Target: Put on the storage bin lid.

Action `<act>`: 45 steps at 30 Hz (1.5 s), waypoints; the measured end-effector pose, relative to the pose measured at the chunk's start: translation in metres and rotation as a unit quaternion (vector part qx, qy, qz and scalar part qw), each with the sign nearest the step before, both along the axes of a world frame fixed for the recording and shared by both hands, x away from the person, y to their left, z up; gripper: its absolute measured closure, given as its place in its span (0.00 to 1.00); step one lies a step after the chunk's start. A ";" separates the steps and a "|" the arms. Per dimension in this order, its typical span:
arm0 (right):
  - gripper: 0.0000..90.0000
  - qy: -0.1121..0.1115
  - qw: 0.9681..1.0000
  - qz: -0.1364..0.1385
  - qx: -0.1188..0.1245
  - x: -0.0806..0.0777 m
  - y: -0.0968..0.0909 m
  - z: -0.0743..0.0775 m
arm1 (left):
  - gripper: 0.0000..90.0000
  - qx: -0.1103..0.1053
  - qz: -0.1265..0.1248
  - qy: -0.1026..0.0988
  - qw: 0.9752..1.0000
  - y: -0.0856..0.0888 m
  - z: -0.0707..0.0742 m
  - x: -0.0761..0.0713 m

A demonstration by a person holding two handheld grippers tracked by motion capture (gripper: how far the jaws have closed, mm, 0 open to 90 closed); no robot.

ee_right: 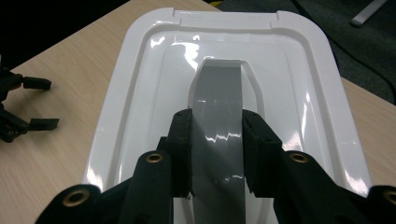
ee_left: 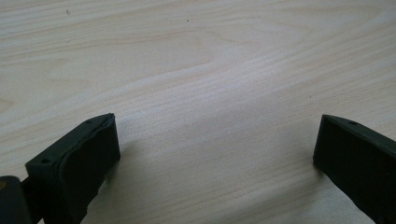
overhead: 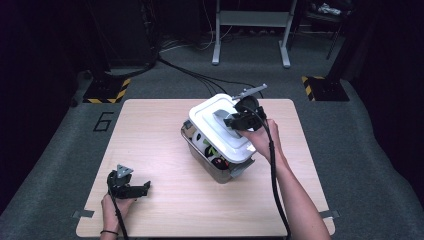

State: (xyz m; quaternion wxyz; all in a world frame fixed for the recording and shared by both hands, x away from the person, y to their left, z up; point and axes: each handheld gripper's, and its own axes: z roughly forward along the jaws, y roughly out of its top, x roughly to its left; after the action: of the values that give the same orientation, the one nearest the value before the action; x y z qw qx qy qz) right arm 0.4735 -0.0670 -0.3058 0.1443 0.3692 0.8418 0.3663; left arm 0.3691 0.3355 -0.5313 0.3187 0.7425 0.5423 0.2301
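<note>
Right gripper (ee_right: 217, 149) is clamping the grey handle (ee_right: 218, 116) of the white lid (ee_right: 140, 93), tilting it over the clear bin (overhead: 210, 162). Left gripper (overhead: 131, 189) is resting wide open on the table (overhead: 165, 130)

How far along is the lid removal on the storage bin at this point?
Done: the right gripper is shut on the grey handle of the white lid. In hand: the lid sits tilted over the clear bin, one side raised. Left: lifting it clear and setting it down. The left gripper rests open on the table.
</note>
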 end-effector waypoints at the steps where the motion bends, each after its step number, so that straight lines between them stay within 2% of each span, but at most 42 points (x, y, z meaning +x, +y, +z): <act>1: 0.75 0.005 1.000 0.002 -0.003 0.001 0.004 -0.001 | 0.00 0.000 0.000 0.000 1.000 0.000 0.000 0.000; 10: 0.74 0.032 0.998 0.014 -0.049 0.013 0.034 -0.015 | 0.00 -0.001 0.001 -0.001 1.000 0.000 0.000 0.000; 15: 0.74 0.047 0.997 0.017 -0.056 0.017 0.041 -0.018 | 0.00 -0.001 0.001 -0.001 1.000 0.000 0.000 0.000; 17: 0.74 0.054 0.997 0.010 -0.060 0.017 0.045 -0.019 | 0.00 -0.001 0.001 -0.001 1.000 0.000 0.000 0.000; 24: 0.72 0.055 0.997 0.015 -0.055 0.020 0.046 -0.023 | 0.00 -0.001 0.001 -0.001 1.000 0.000 0.000 0.000; 28: 0.65 0.056 0.997 0.020 -0.047 0.020 0.044 -0.024 | 0.00 -0.001 0.001 -0.001 1.000 0.000 0.000 0.000; 30: 0.51 0.048 0.998 0.020 -0.035 0.019 0.040 -0.020 | 0.00 -0.001 0.001 -0.001 1.000 0.000 0.000 0.000; 31: 0.49 0.045 0.998 0.020 -0.031 0.018 0.038 -0.018 | 0.00 -0.001 0.001 -0.001 1.000 0.000 0.000 0.000; 33: 0.32 0.033 0.999 0.016 -0.016 0.014 0.030 -0.012 | 0.00 -0.001 0.001 -0.001 1.000 0.000 0.000 0.000; 36: 0.19 0.016 1.000 0.006 0.003 0.006 0.014 -0.005 | 0.00 -0.001 0.001 -0.001 1.000 0.000 0.000 0.000; 39: 0.13 -0.002 1.000 -0.004 0.014 -0.003 -0.007 -0.003 | 0.00 -0.001 0.001 -0.001 1.000 0.000 0.000 0.000; 45: 0.00 -0.021 0.998 -0.032 0.039 -0.023 -0.049 -0.009 | 0.00 -0.002 0.000 0.000 1.000 0.000 0.000 0.000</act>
State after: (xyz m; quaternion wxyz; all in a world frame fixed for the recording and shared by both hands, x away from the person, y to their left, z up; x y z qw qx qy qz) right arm 0.4503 -0.1159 -0.3144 0.1594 0.3939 0.8113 0.4015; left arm 0.3690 0.3354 -0.5315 0.3202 0.7418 0.5428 0.2295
